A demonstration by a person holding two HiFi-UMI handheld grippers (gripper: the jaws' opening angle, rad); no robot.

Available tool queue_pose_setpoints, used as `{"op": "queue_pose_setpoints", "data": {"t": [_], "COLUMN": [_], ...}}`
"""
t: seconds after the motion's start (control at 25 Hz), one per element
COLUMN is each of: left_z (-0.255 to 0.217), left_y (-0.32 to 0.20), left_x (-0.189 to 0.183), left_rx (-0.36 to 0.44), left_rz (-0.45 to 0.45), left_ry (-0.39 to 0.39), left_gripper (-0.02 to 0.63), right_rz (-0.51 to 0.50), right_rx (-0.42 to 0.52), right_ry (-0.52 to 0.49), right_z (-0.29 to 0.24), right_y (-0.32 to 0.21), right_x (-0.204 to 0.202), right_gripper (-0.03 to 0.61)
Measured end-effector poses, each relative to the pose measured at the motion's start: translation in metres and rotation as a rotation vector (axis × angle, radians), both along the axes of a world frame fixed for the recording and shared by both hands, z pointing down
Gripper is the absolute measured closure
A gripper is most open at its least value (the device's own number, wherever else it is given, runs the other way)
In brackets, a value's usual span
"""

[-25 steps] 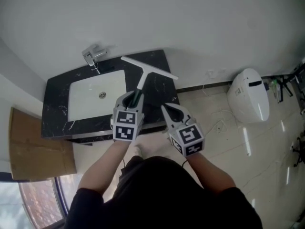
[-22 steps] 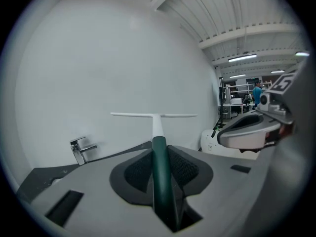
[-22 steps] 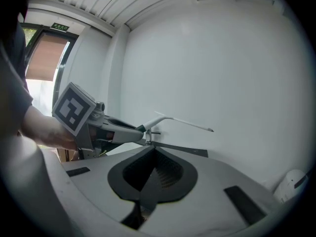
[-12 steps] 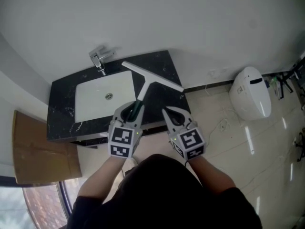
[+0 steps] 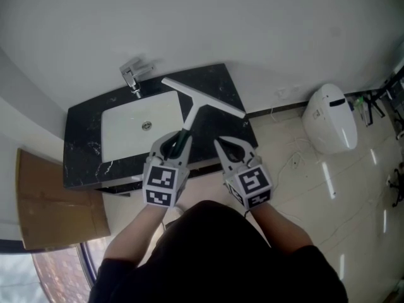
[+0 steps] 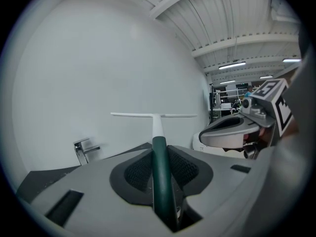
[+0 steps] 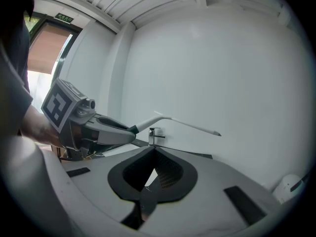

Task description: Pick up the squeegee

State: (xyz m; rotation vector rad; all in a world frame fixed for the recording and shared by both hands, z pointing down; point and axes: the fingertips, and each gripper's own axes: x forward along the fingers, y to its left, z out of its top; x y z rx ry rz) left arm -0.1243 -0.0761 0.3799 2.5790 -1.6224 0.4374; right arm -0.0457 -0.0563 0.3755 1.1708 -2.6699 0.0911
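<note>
The squeegee (image 5: pixel 202 98) has a long white blade and a dark green handle (image 6: pixel 160 177). It hangs in the air over the right end of the black counter (image 5: pixel 82 150). My left gripper (image 5: pixel 175 139) is shut on the green handle, with the blade pointing away towards the wall. In the left gripper view the blade (image 6: pixel 154 115) lies level across the white wall. My right gripper (image 5: pixel 222 146) is just right of the left one, shut with nothing between its jaws. The right gripper view shows the squeegee (image 7: pixel 190 126) sticking out of the left gripper (image 7: pixel 116 130).
A white sink (image 5: pixel 136 131) is set in the counter, with a chrome tap (image 5: pixel 132 76) behind it. A white toilet (image 5: pixel 329 126) stands at the right, with cables (image 5: pixel 293 163) on the tiled floor. Cardboard (image 5: pixel 50 201) leans at the left.
Both grippers have drawn back a little from the wall towards the person. The squeegee has stayed in the left gripper.
</note>
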Motion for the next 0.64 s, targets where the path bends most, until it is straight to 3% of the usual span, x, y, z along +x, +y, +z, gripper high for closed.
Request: {"op": "queue_pose_setpoints", "data": {"t": [0.64], "left_z": [0.0012], "left_y": [-0.0008], "left_x": [0.0055], "left_rx": [-0.006], "left_rz": [0.007], "left_ry": [0.024], "left_gripper": [0.514], "right_rz": [-0.001], "right_rx": [0.008], "right_ry": [0.015], "right_z": [-0.0038], "right_y": [-0.0024], "right_x": [0.0018], "right_gripper": [0.571]}}
